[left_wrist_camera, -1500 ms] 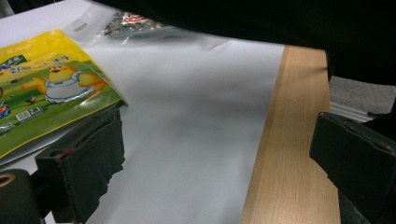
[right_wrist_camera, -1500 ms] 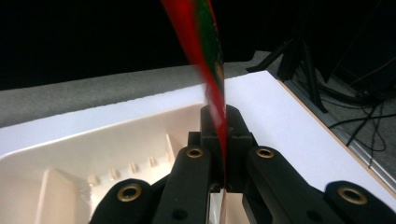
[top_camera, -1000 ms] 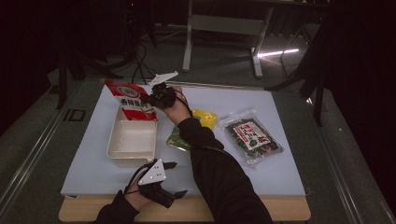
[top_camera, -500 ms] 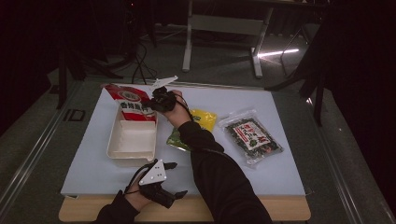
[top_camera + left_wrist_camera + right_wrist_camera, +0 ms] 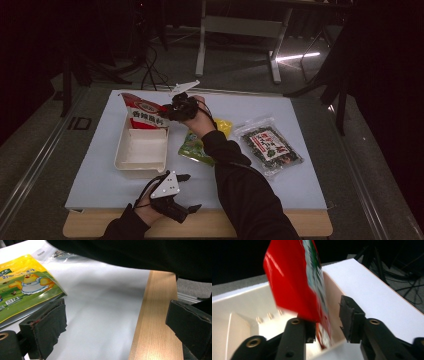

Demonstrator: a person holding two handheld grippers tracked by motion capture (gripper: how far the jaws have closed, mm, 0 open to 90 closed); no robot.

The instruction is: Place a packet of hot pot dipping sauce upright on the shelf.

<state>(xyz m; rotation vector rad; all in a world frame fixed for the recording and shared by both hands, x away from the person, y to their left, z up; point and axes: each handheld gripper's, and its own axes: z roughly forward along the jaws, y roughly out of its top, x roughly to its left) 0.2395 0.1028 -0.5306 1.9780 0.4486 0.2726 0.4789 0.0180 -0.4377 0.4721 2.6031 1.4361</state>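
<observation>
A red snack bag [image 5: 142,114] leans on the far end of a white tray [image 5: 141,152]. My right gripper [image 5: 175,111] is at the bag's right edge. In the right gripper view the red bag [image 5: 294,282] stands between the jaws of the right gripper [image 5: 327,320], over the tray [image 5: 244,307]. The jaws have just been opening, and the right pad stands clear of the bag. My left gripper [image 5: 192,191] rests open near the table's front edge. In the left gripper view, the left gripper [image 5: 117,322] holds nothing.
A yellow-green snack bag [image 5: 200,145] lies right of the tray, and it appears again as the yellow-green bag [image 5: 25,290]. A clear seaweed packet [image 5: 270,145] lies farther right. The right forearm's dark sleeve [image 5: 240,180] crosses the white mat. A wooden table edge [image 5: 155,322] runs along the front.
The right gripper's jaws have parted around the red bag, and the hand has shifted slightly. The bag now leans more over the tray's far end. The left gripper has stayed put.
</observation>
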